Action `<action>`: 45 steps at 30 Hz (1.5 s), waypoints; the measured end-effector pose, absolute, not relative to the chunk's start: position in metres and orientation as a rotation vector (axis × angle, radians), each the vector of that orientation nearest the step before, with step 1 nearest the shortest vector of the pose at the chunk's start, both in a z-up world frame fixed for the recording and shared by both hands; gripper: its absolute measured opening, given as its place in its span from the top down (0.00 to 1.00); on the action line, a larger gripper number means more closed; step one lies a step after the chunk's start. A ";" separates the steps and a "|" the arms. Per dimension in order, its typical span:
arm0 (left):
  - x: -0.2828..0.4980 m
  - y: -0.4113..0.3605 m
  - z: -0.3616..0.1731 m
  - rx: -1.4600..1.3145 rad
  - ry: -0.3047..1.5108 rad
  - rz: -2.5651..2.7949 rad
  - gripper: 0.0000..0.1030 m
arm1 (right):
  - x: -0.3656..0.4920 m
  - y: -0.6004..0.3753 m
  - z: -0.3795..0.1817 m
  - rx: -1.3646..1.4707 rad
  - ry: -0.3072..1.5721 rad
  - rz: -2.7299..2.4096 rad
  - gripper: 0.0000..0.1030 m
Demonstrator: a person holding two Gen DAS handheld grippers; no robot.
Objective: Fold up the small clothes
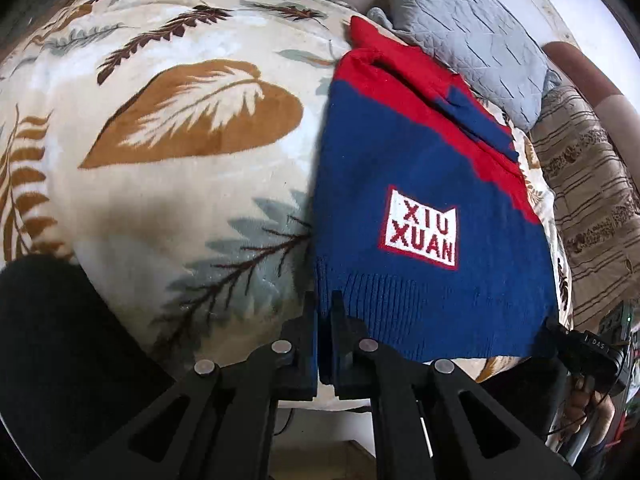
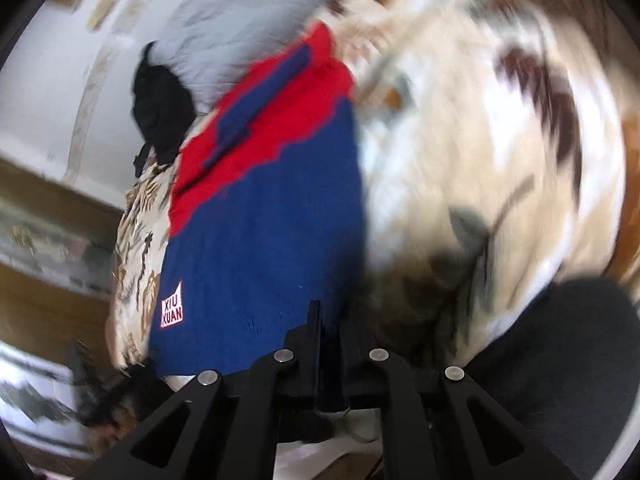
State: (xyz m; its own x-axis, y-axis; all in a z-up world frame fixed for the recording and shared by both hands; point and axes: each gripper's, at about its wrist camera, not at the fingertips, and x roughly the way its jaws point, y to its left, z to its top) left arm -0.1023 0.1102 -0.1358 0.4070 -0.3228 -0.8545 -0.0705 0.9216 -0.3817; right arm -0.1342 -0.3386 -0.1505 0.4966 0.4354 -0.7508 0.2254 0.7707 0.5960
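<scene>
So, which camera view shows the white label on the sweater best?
The left wrist view: the white label on the sweater is large, sharp and readable. In the right wrist view the label is small, at the sweater's edge, and that picture is blurred.

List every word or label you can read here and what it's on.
"XIU XUAN": white patch on the blue front of the sweater; readable again, smaller, in the right wrist view.
"DAS": small label on the right gripper, at the left wrist view's right edge.
Nothing else is legible.
</scene>
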 end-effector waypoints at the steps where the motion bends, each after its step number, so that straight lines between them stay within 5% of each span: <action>1: -0.102 0.109 -0.131 -0.394 1.128 -0.172 0.95 | -0.135 -0.340 -0.154 0.737 1.062 0.127 0.89; 3: -0.102 0.107 -0.125 -0.387 1.101 -0.176 0.92 | -0.136 -0.338 -0.149 0.719 1.029 0.131 0.79; 5: -0.098 0.106 -0.129 -0.377 1.109 -0.148 0.68 | -0.133 -0.333 -0.144 0.689 1.007 0.144 0.10; 6: -0.097 0.107 -0.133 -0.378 1.121 -0.136 0.55 | -0.132 -0.332 -0.144 0.684 0.998 0.142 0.04; 8: -0.097 0.104 -0.135 -0.358 1.120 -0.130 0.59 | -0.128 -0.326 -0.148 0.673 1.019 0.153 0.13; 9: -0.096 0.101 -0.134 -0.327 1.118 -0.135 0.96 | -0.125 -0.325 -0.152 0.668 1.040 0.159 0.27; 10: -0.095 0.102 -0.134 -0.329 1.127 -0.153 0.96 | -0.122 -0.322 -0.158 0.650 1.086 0.152 0.80; 11: -0.096 0.105 -0.131 -0.359 1.124 -0.164 0.96 | -0.120 -0.320 -0.163 0.648 1.123 0.141 0.94; 16: -0.105 0.120 -0.079 -0.427 0.981 -0.196 0.96 | -0.132 -0.332 -0.120 0.679 1.016 0.185 0.95; 21: -0.088 0.120 -0.147 -0.448 1.194 -0.130 0.96 | -0.124 -0.345 -0.152 0.700 1.100 0.151 0.95; 26: -0.099 0.118 -0.099 -0.398 1.024 -0.164 0.96 | -0.130 -0.343 -0.144 0.761 1.058 0.182 0.95; 30: -0.086 0.118 -0.142 -0.429 1.191 -0.119 0.96 | -0.120 -0.342 -0.154 0.703 1.106 0.166 0.95; 34: -0.100 0.113 -0.094 -0.352 1.033 -0.154 0.96 | -0.126 -0.338 -0.147 0.758 1.083 0.192 0.95; 38: -0.081 0.118 -0.145 -0.394 1.218 -0.118 0.96 | -0.118 -0.340 -0.153 0.674 1.129 0.168 0.95; 42: -0.082 0.115 -0.112 -0.310 1.100 -0.138 0.96 | -0.113 -0.341 -0.158 0.727 1.143 0.188 0.95; 45: -0.070 0.122 -0.143 -0.335 1.216 -0.114 0.96 | -0.106 -0.339 -0.157 0.669 1.164 0.194 0.95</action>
